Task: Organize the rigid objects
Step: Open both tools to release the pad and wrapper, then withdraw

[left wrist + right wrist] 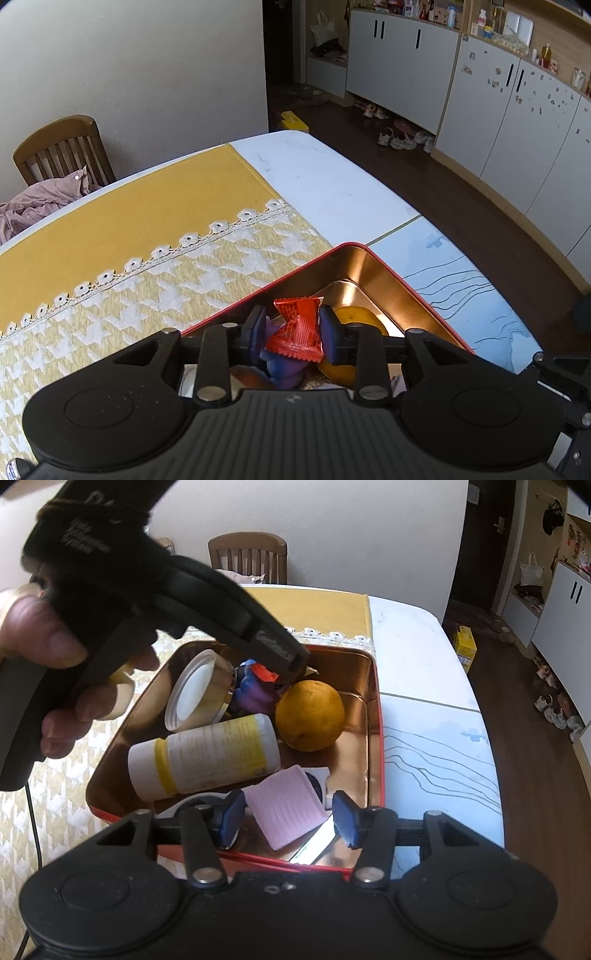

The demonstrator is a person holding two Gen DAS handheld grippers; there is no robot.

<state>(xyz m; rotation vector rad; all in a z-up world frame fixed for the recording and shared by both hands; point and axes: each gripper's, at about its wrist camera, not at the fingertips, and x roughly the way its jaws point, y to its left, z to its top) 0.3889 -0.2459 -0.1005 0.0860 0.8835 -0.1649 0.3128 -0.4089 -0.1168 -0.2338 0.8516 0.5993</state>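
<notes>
Left gripper [293, 328]: blue pads narrow, red sachet [295, 328] between them, over the tin. Pads sit close to the sachet's sides, but a firm pinch can't be told. No earlier view to compare.

Under the sachet, a purple toy [282, 369] lies in the tin [391, 291], with an orange [351, 321] just right of it. The tin is red outside and copper inside, and its far corner is bare.

Right gripper [286, 821]: pads half open, nothing pinched. A pink card [286, 810] lies in the tin [375, 738] below the gap, tilted, touching neither pad as far as visible.

Tin contents from the right wrist view:
- white bottle [207, 755] with yellow band, on its side across the middle
- round jar [199, 690] with white lid, tipped toward the camera, against the left wall
- purple toy [255, 694] behind the bottle, red sachet [264, 674] above it at the left gripper's tip
- orange [310, 714] right of the toy, touching the bottle's end
- pink card at the near end, over a dark item that is mostly hidden

A hand [55, 646] holds the left gripper's handle at upper left.

The tin sits on a yellow patterned cloth [147, 288] at the edge of a white table [332, 177]. Chair [247, 557] beyond the table.
</notes>
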